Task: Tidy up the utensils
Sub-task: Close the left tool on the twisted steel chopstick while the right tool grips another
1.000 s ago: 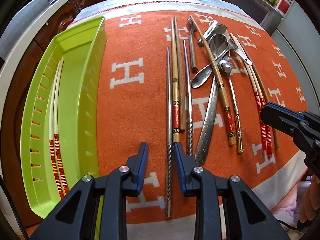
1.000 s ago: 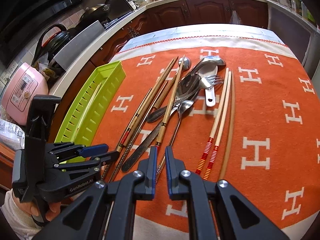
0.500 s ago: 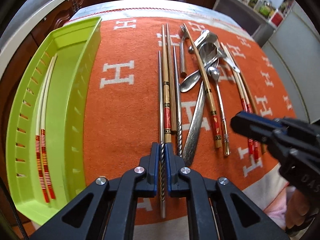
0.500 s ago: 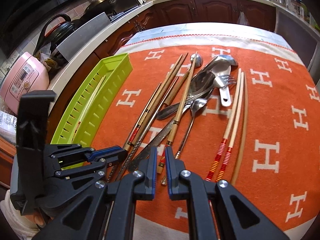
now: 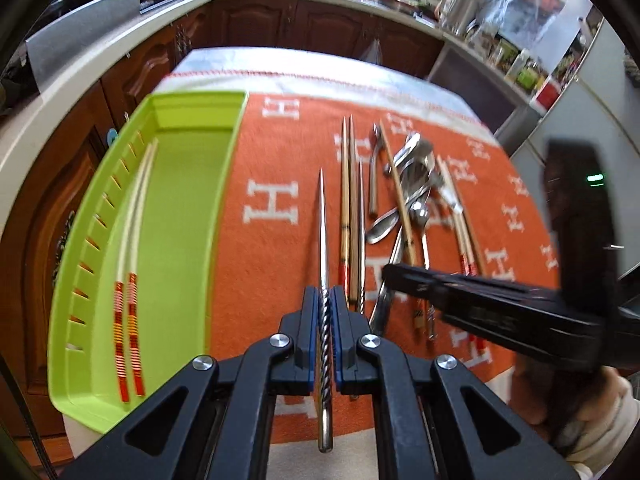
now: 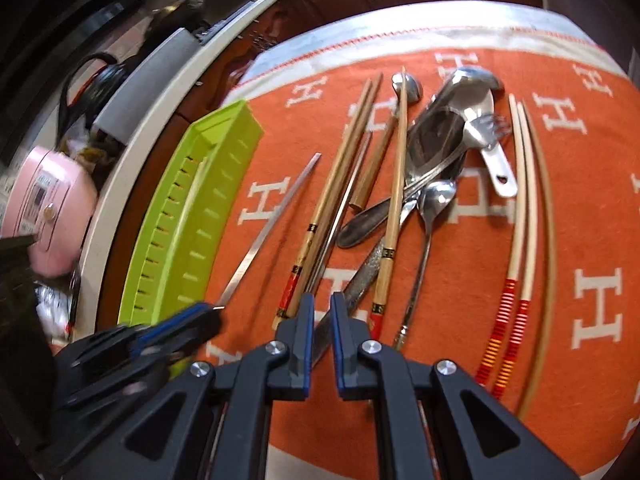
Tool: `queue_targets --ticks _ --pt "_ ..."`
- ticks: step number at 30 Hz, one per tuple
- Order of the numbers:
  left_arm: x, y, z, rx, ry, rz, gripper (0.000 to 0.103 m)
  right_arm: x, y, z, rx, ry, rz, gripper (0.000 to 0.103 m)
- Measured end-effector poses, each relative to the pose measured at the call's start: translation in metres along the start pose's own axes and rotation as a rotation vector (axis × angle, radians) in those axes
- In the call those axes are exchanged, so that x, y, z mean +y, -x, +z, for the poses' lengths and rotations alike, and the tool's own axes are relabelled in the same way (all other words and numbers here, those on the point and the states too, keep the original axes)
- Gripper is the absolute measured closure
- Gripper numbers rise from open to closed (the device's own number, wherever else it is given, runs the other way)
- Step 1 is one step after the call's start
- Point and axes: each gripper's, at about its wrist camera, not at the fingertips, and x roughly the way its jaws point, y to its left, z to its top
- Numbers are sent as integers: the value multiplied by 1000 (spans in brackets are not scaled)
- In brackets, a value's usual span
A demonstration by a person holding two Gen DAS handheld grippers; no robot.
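Left gripper (image 5: pixel 325 308): blue pads pinch the twisted handle of a silver metal chopstick (image 5: pixel 322 232), tip pointing far.
Right gripper (image 6: pixel 321 314): fingers nearly together, gripping nothing, over the utensil pile's near ends.
Lime-green plastic tray (image 5: pixel 188 216): left, holding two red-striped white chopsticks (image 5: pixel 132 232).

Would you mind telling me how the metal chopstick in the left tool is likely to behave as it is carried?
The metal chopstick looks stiff: it stays straight although the left tool grips it near one end. Held so far from its middle, it may pivot downward. Its twisted grip section probably resists slipping, while the polished shaft looks slick and round, so it may roll once set down.
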Motion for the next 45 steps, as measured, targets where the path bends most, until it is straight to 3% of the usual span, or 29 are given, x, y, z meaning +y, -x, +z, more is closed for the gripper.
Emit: queue_targets --ticks 7,15,18,21,26,31,40,42,45 --pt "4 -20 -6 75 -5 -10 99 9 -19 11 32 -53 -24 95" --pt "3 -50 -11 151 5 1 99 24 -20 10 29 37 -245 99" --pt "4 -54 -10 146 7 3 99 21 -19 13 31 19 -227 94" --pt "-1 -56 -12 145 5 4 99 12 -15 17 41 -58 -140 94" --pt "-4 -54 -13 129 -8 16 99 5 -12 15 33 -119 -67 94" --pt "-5 -54 -14 112 -14 21 98 11 -19 12 42 -100 -88 94" --pt "1 -52 -17 107 1 -7 98 33 -32 21 41 -7 -234 94" --pt "0 -52 -17 107 -3 -19 91 39 -34 23 34 15 -268 94" --pt "-5 -51 -15 115 -25 -64 65 46 -36 19 26 67 -303 94"
